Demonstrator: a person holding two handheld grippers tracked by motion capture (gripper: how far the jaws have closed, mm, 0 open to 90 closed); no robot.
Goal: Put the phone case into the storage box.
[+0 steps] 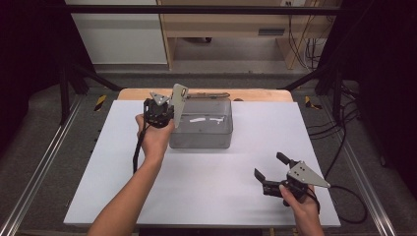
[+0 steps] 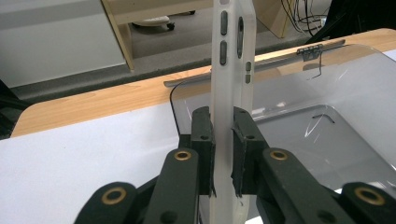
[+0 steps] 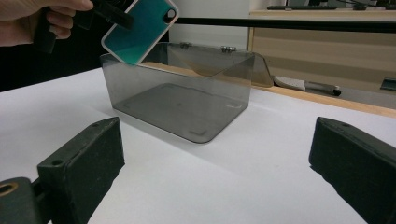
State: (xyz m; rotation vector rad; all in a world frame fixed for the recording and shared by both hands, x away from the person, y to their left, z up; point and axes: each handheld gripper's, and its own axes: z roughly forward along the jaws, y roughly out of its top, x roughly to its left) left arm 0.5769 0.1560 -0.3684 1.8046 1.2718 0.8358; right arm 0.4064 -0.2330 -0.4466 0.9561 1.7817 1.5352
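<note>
A clear smoky plastic box (image 1: 201,137) with its hinged lid thrown back stands on the white table top; its inside looks bare. My left gripper (image 1: 164,109) is shut on a phone case (image 1: 179,101), white-rimmed with a teal inside (image 3: 140,32), and holds it tilted over the box's left rim. In the left gripper view the case (image 2: 232,70) stands edge-on between the two pads (image 2: 204,140). My right gripper (image 1: 268,167) is open above the table at the front right, apart from the box (image 3: 182,105), with nothing between its fingers (image 3: 84,163).
The white sheet (image 1: 206,177) covers most of the table; a wooden strip (image 1: 260,94) shows along the far edge. Metal rails run down both sides. Cables (image 1: 339,132) lie on the floor at the right. A wooden bench stands behind the table.
</note>
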